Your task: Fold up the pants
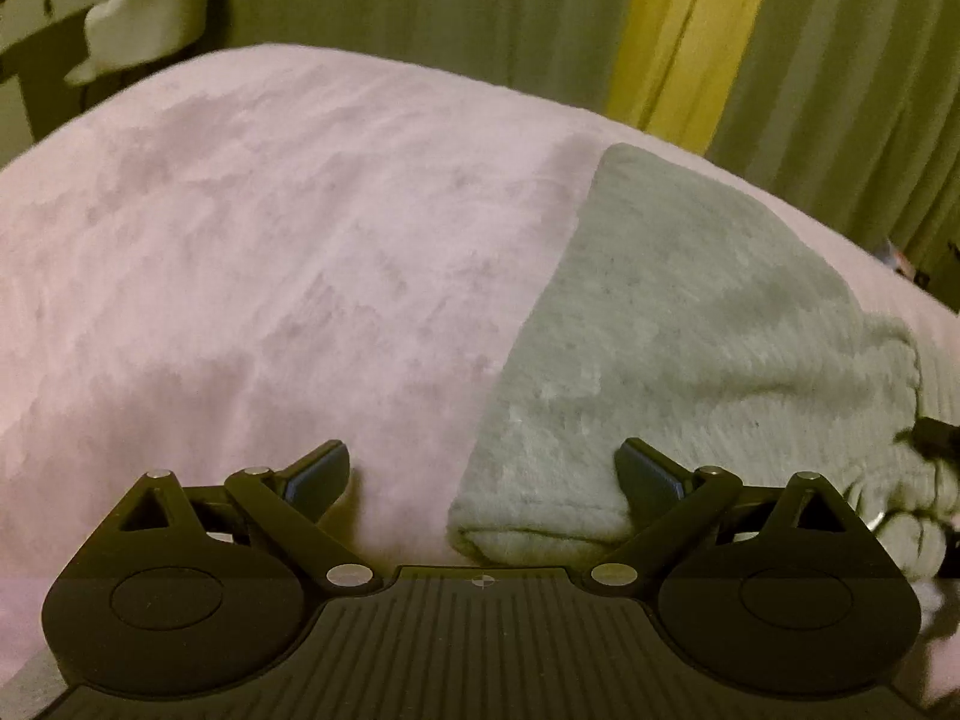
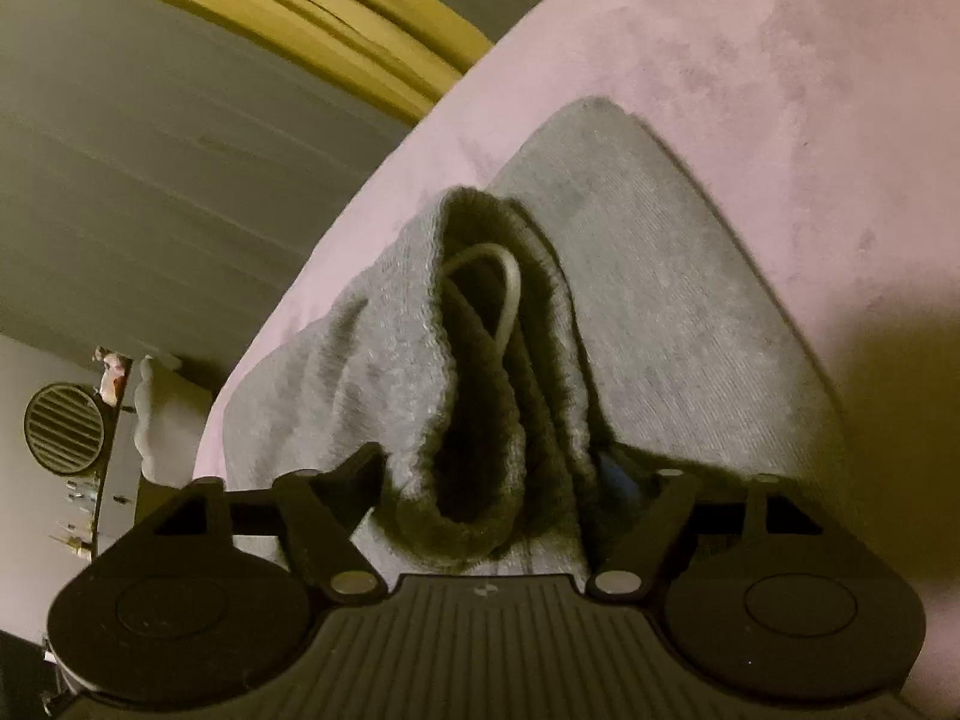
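Observation:
Grey sweatpants (image 1: 678,324) lie folded on a pink blanket (image 1: 252,252), at the right of the left wrist view. My left gripper (image 1: 483,468) stands wide open low over the bed. The pants' near folded corner (image 1: 516,522) lies between its fingers, close to the right finger (image 1: 645,471); the pads do not press it. In the right wrist view the ribbed waistband (image 2: 480,420) with its pale drawstring (image 2: 510,294) bulges up between the fingers of my right gripper (image 2: 489,462). Its jaws stand wide around the bunch. Cloth partly hides the right blue pad (image 2: 615,474).
The blanket's far edge curves close behind the pants. Grey curtains (image 1: 420,6) and a yellow one (image 1: 690,30) hang beyond it. A shelf with a white object (image 1: 150,18) is at upper left. A round vent (image 2: 63,429) sits on furniture beside the bed.

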A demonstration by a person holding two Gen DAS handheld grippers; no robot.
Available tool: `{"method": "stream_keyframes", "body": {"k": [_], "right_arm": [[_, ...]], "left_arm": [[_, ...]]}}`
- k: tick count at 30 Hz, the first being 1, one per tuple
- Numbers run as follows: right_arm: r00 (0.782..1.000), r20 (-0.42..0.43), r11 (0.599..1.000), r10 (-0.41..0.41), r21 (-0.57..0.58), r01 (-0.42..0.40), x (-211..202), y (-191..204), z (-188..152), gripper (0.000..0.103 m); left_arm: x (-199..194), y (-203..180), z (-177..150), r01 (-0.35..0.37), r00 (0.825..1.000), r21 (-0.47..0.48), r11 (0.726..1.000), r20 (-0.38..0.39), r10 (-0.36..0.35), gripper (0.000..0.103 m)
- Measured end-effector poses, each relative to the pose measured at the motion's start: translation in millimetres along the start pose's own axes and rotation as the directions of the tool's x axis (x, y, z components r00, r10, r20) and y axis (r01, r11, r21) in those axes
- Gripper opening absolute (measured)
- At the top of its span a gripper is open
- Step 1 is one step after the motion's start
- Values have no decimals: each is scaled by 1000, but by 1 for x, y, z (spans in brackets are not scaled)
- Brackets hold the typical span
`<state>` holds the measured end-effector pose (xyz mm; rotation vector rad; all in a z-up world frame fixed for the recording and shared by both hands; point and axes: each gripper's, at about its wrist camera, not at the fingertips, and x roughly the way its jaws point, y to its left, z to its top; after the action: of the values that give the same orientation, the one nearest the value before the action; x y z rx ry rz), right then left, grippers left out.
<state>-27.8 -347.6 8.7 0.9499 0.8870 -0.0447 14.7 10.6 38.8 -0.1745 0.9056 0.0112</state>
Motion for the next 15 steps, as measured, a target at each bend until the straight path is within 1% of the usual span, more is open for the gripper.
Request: {"method": "stream_keyframes", "body": {"k": [1,2,3,4,5,6,7,10,12,15], "right_arm": [[1000,-11,1000,-1,-20,1,4,5,1,89],[1000,-16,999,-11,-39,11,4,10,1,89],[999,-20,997,-40,-69,39,7,17,1,85],[997,-8,991,-76,-108,75,8,24,0,64],[993,17,982,-113,-148,115,8,31,-2,55],[989,47,971,-137,-193,144,6,40,-4,50],[987,70,963,-144,-221,156,2,46,-7,46],[984,144,952,-104,-273,141,-15,68,-12,41],[981,186,953,-56,-283,108,-29,80,-9,39],[971,241,954,6,-294,67,-53,93,-3,39]], "left_arm": [[1,1,1,2,1000,-14,1000,1,-2,99],[6,3,2,2,1000,-24,1000,1,-2,99],[7,3,2,1,1000,-30,1000,-2,-1,100],[9,3,2,0,1000,-34,999,-10,0,100],[12,4,2,1,1000,-44,999,-17,-2,100],[12,5,2,3,1000,-55,998,-17,-4,100],[12,7,3,5,1000,-65,998,-14,-6,100],[11,11,3,2,1000,-98,995,-1,-2,100],[11,14,4,1,1000,-120,993,-5,-2,100],[11,17,4,4,1000,-140,990,-11,-6,100]]}}
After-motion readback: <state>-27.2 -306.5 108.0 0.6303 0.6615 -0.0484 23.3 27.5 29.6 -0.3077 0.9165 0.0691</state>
